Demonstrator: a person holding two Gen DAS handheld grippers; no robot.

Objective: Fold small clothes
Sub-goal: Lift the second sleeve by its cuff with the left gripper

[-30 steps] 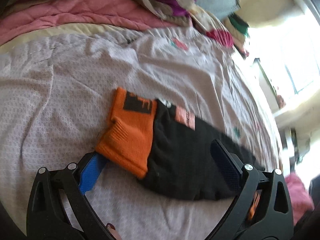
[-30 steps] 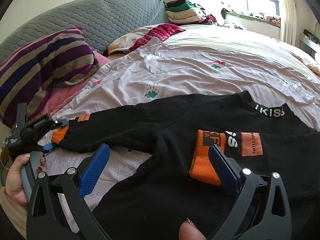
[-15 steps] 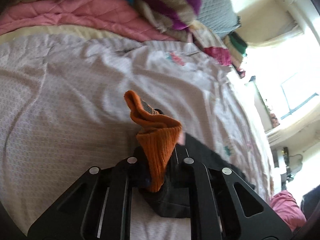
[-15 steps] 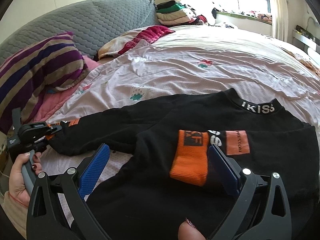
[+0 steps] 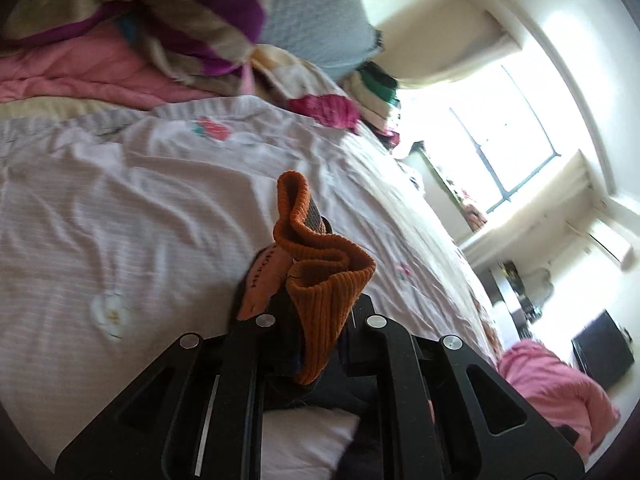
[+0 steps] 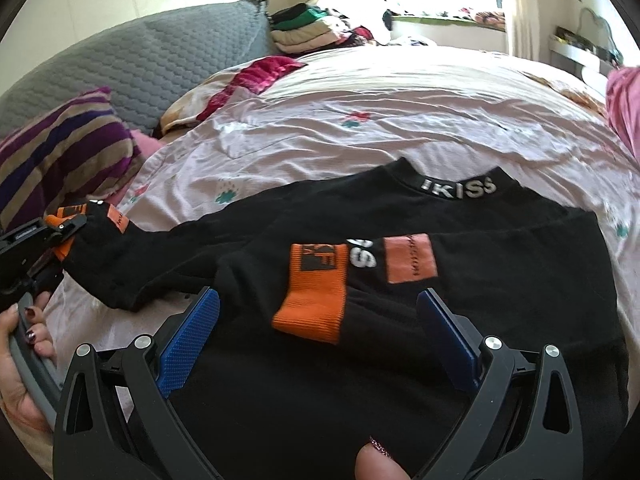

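Black sweatshirt [image 6: 400, 280] spread front-down or front-up on the bed sheet [image 6: 400, 120], collar toward the window, one sleeve already folded across the body with its orange cuff [image 6: 316, 292] lying on the middle. Other sleeve stretched out to the side, its orange cuff [image 5: 320, 292] pinched in the closed jaws of the left gripper [image 5: 316, 344] and raised off the sheet. Right gripper [image 6: 316, 328] hovering over the folded sleeve, jaws wide open, nothing between them.

Possible trouble from here:
- Only the ribbed cuff edge held, bunched and twisted; likely to slip out under a fast pull.
- Pull on the sleeve with nothing pinning the body: whole garment dragged sideways, first fold undone.
- Twisted cuff laid down as it is: crooked, lumpy fold.
- Open right jaws close to the folded cuff; risk of catching and shifting it.
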